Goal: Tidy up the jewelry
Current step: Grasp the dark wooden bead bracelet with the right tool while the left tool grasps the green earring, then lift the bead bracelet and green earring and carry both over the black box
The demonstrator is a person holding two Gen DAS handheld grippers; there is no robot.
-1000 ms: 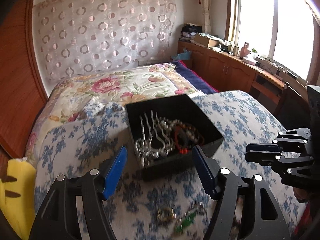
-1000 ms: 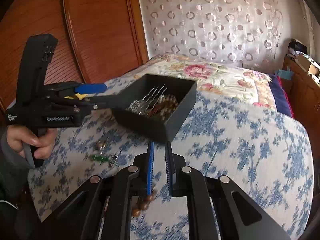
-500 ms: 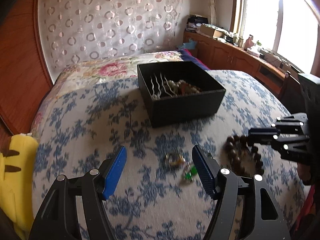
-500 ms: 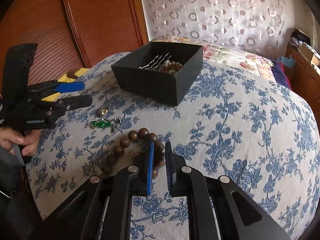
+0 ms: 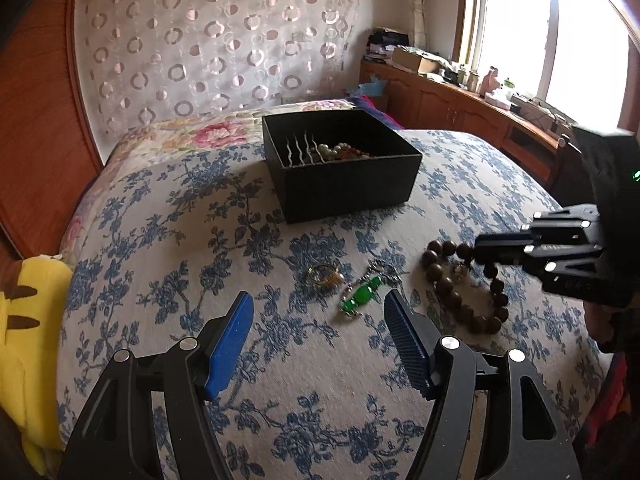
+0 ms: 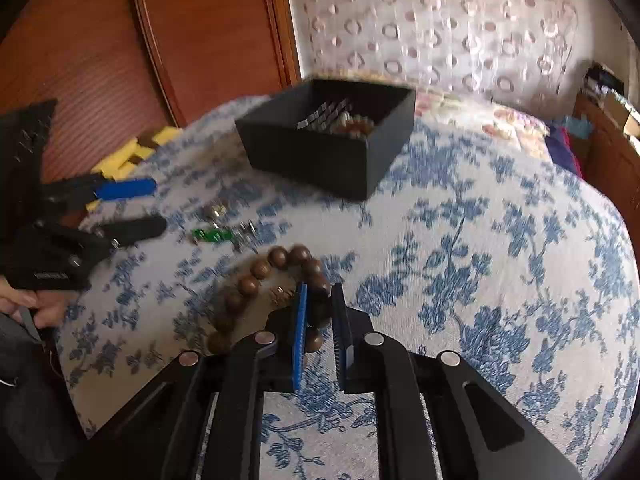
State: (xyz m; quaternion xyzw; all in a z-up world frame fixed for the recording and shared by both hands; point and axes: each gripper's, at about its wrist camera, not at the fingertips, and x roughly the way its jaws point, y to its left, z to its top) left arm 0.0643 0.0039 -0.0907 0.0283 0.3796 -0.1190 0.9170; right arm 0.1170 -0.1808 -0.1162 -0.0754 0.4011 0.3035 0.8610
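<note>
- Approaching loose pieces, left view: my left gripper (image 5: 318,316) hangs released over the bedspread (image 5: 168,248); green pendant (image 5: 360,296) and gold ring (image 5: 322,274) lie ahead, black box (image 5: 344,168) beyond.
- Right view: my right gripper (image 6: 320,300) is clenched narrow at the brown bead bracelet (image 6: 256,288); whether it grips a bead, I cannot tell. Next, as I judge: lift it and carry it to the box.
</note>
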